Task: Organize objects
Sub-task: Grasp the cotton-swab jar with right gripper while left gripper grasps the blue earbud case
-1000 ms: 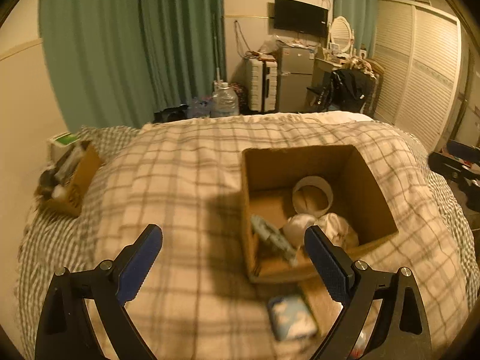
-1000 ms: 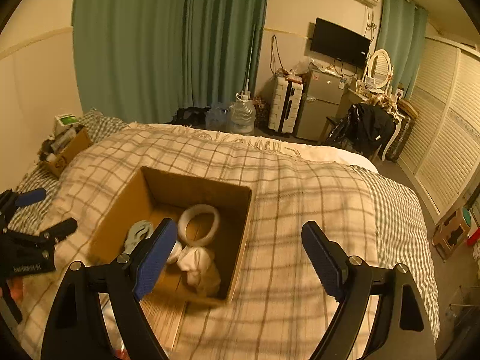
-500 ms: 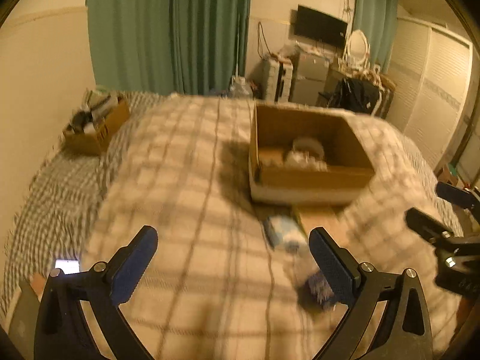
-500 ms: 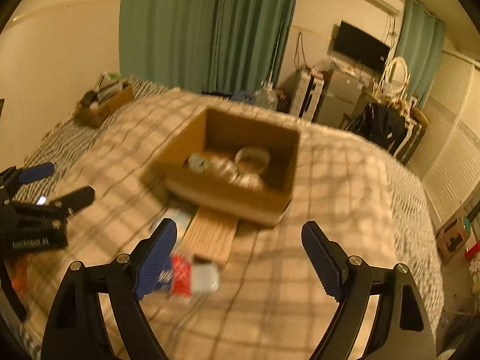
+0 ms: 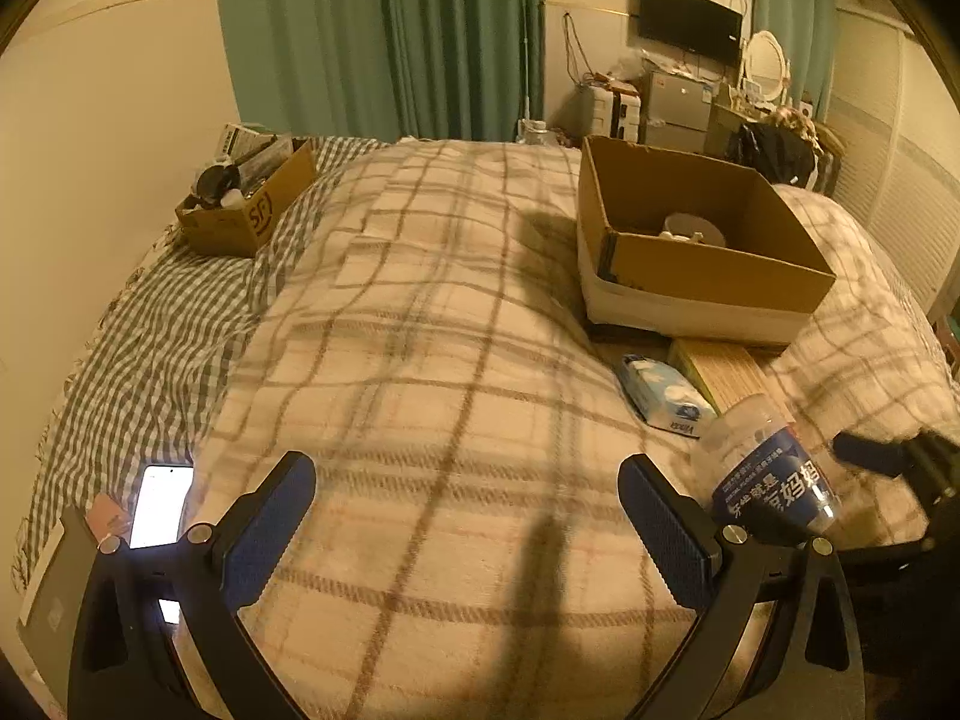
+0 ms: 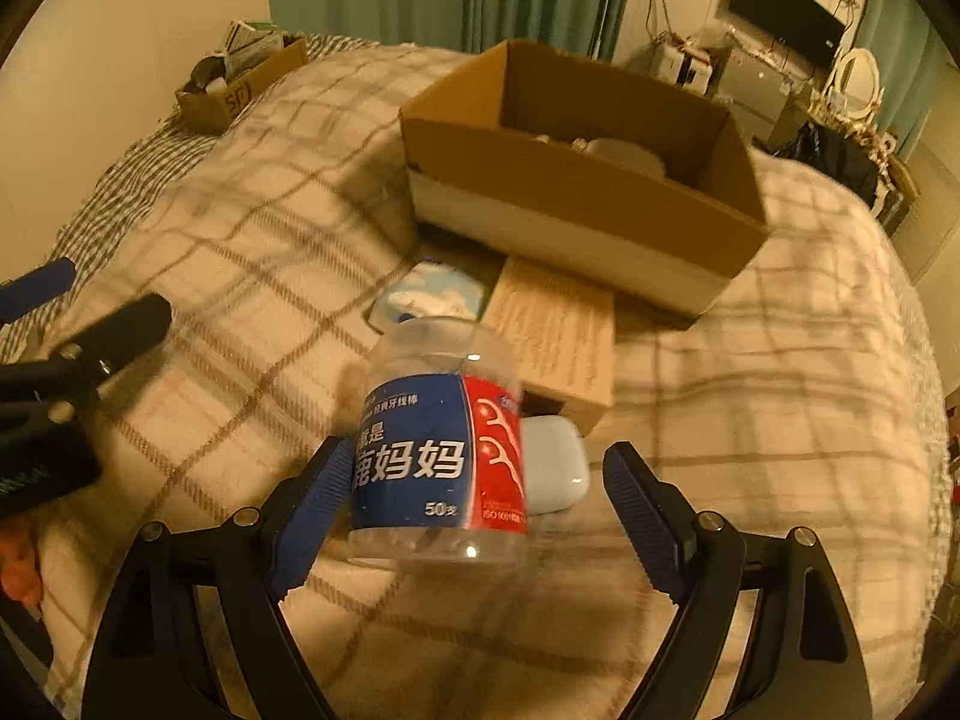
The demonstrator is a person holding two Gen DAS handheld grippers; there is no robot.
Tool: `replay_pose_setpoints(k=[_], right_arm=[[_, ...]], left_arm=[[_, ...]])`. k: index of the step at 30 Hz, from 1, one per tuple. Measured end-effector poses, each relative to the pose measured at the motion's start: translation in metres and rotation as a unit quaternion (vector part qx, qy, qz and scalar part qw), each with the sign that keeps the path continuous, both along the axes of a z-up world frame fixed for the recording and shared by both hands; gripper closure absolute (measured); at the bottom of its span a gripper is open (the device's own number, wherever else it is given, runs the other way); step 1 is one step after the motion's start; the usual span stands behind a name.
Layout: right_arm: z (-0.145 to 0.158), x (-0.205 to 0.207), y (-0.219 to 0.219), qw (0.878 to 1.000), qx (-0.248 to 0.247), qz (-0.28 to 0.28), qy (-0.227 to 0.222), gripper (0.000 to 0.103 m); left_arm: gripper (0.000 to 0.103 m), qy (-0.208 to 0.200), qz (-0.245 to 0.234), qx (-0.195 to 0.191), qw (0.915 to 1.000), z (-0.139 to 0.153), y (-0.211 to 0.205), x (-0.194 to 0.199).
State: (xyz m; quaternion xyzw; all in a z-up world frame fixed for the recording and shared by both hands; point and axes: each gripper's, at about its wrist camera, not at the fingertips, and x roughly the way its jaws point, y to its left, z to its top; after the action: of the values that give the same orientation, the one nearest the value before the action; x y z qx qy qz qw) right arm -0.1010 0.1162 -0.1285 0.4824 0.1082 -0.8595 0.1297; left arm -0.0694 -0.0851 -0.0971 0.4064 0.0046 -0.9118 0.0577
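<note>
A clear plastic floss-pick jar (image 6: 441, 450) with a blue and red label lies on the plaid bed, between my right gripper's (image 6: 477, 489) open fingers, touching the left pad; it also shows in the left wrist view (image 5: 768, 474). A pale blue case (image 6: 552, 468) lies behind it. A tissue pack (image 5: 663, 393) and a wooden block (image 6: 555, 327) lie before the open cardboard box (image 5: 708, 276), which holds a white ring and other items. My left gripper (image 5: 468, 519) is open and empty over the blanket.
A smaller cardboard box (image 5: 246, 204) with clutter sits at the bed's far left. A lit phone (image 5: 161, 504) lies at the near left edge. Curtains, a TV and furniture stand beyond the bed.
Both grippers pulled back from the box and dropped low over the bed. The right gripper now has the jar between its fingers.
</note>
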Motion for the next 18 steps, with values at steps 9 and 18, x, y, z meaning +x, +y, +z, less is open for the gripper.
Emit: replay_pose_setpoints(k=[9, 18], right_arm=[[0.013, 0.01, 0.009, 0.999, -0.029, 0.008, 0.014, 0.041], [0.047, 0.018, 0.079, 0.994, 0.04, -0.065, 0.078, 0.041]], left_arm=[[0.0, -0.006, -0.014, -0.002, 0.9999, 0.001, 0.013, -0.002], [0.0, -0.021, -0.099, 0.019, 0.9946, -0.005, 0.094, -0.018]])
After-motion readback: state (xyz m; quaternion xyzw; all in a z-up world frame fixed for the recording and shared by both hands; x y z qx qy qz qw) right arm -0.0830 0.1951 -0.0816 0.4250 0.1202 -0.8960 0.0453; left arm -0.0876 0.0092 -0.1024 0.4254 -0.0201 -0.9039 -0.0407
